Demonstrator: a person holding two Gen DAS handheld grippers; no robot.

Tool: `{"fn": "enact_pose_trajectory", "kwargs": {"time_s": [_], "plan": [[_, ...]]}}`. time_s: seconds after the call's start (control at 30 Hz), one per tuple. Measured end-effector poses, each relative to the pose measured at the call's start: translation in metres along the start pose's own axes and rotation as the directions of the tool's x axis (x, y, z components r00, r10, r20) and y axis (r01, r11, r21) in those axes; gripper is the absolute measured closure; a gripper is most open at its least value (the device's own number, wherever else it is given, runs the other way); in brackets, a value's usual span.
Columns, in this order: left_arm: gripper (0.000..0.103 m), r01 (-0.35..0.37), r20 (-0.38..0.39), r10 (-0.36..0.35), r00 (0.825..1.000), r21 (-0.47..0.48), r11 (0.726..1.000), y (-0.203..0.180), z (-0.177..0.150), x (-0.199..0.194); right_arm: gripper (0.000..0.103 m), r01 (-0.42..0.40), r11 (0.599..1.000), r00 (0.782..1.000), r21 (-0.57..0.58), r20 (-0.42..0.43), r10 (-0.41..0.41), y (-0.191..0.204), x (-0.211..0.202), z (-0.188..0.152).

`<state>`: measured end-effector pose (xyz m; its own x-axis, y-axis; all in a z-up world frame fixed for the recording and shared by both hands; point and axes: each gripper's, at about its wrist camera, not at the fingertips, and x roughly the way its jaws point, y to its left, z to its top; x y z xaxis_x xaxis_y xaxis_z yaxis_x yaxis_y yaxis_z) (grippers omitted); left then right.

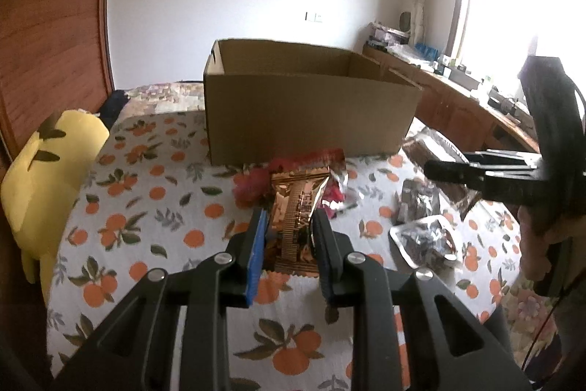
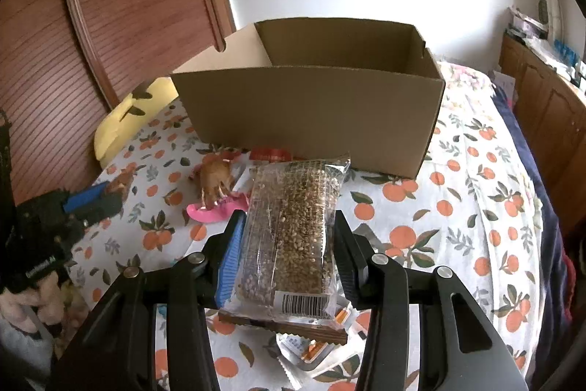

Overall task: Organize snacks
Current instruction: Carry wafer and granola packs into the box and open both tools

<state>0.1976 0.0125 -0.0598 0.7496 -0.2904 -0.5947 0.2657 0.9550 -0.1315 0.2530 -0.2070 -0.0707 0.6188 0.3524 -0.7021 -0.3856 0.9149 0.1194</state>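
My left gripper (image 1: 289, 213) is shut on a gold foil snack packet (image 1: 298, 207), held just above the orange-print tablecloth (image 1: 146, 207). My right gripper (image 2: 289, 217) is shut on a clear packet of sesame bar (image 2: 293, 229), also off the cloth. An open cardboard box (image 1: 311, 105) stands straight ahead of both, its near wall (image 2: 311, 112) facing me; I cannot see its floor. The right wrist view shows the left gripper (image 2: 104, 196) at the far left with the gold packet (image 2: 122, 180). In the left wrist view the right gripper (image 1: 436, 171) reaches in from the right.
Red and pink packets (image 1: 256, 182) lie in front of the box, with silver packets (image 1: 425, 239) to the right. A pink wrapper (image 2: 216, 209), a brown snack (image 2: 216, 182) and more packets (image 2: 311, 350) lie below my right gripper. A yellow cushion (image 1: 47, 178) sits at the left edge, with wooden cabinets (image 1: 457, 105) on the right.
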Motion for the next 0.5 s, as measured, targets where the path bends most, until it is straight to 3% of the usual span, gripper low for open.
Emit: {"fn": "enact_pose_trajectory", "kwargs": {"time_s": [0.5], "plan": [[0.080,-0.002,0.057,0.000,0.998,0.033,0.999,0.000,0.052,0.006,0.057,-0.012,1.000,0.997,-0.026,0.070,0.014,-0.006,-0.026,0.025]]}}
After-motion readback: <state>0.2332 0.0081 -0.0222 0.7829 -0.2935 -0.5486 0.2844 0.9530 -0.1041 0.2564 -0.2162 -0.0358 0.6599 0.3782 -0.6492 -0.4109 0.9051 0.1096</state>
